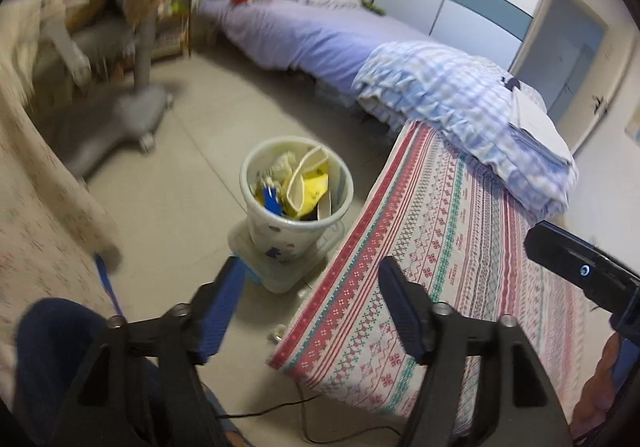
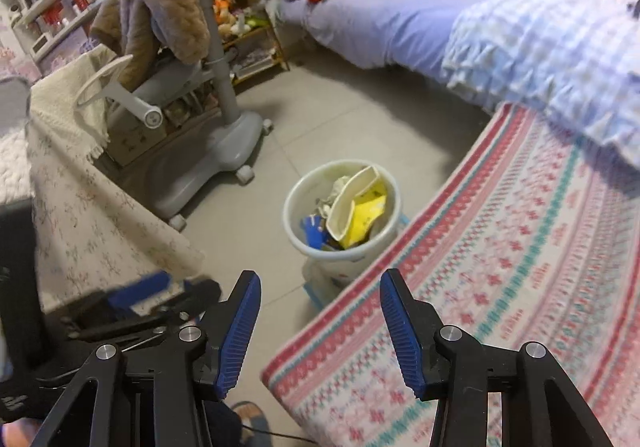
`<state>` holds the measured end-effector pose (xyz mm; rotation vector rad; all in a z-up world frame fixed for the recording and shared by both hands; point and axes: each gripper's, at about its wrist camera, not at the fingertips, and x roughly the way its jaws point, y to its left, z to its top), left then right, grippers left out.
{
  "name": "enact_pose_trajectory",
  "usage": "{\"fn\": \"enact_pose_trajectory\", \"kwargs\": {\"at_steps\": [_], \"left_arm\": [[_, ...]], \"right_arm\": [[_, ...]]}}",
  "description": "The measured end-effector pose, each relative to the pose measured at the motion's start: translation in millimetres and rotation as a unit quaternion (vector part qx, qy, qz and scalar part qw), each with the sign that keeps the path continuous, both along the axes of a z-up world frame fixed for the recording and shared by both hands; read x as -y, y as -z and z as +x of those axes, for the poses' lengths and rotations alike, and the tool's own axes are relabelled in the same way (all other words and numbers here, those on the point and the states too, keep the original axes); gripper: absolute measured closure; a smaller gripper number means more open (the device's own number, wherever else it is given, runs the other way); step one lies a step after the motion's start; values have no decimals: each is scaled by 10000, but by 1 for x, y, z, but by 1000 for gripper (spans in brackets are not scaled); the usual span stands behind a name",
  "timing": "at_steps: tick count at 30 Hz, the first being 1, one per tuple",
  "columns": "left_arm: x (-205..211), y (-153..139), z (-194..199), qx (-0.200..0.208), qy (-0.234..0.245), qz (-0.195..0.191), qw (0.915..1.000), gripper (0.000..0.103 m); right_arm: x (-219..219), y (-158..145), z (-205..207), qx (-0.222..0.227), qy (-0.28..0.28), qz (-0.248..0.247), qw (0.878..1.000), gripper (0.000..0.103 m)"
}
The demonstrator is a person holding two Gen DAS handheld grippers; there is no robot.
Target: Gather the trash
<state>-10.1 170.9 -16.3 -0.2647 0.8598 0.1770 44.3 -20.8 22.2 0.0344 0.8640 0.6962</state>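
A white trash bin stands on the tiled floor beside the bed, filled with trash: a yellow-and-white wrapper, blue scraps and crumpled paper. My left gripper hovers open just short of the bin, with nothing between its blue pads. Open too is my right gripper, empty, pointing at the bin from a little farther back. The left gripper's body shows at the lower left of the right wrist view, and the right gripper's body at the right edge of the left wrist view.
A bed with a red-and-green patterned sheet runs along the right, with a blue checked quilt on it. A grey wheeled chair draped with brown plush stands at left. A cloth-covered table sits at near left. A black cable lies on the floor.
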Motion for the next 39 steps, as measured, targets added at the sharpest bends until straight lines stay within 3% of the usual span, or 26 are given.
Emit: {"fn": "enact_pose_trajectory", "kwargs": {"at_steps": [4,9,17,26,39], "left_arm": [[19,-21,-21,175,87,559,9982,23],[27,-41,-41,360,-51,967,9947,20],[46,-62,-64,558,93,1179,9914,18],[55,-71,-67,569,-5,1417,9883,18],[60,-68,-64,486,-88,1473,9879,18]], "right_arm": [[17,-5,-24,242,188,80,9995,46],[28,-6,-48,539,270,-32,9982,40],[33,-8,-65,709,248,17,9972,37],[24,-19,-79,1229,256,-163,9919,20],[22,-15,-72,1116,265,-194,9932,17]]}}
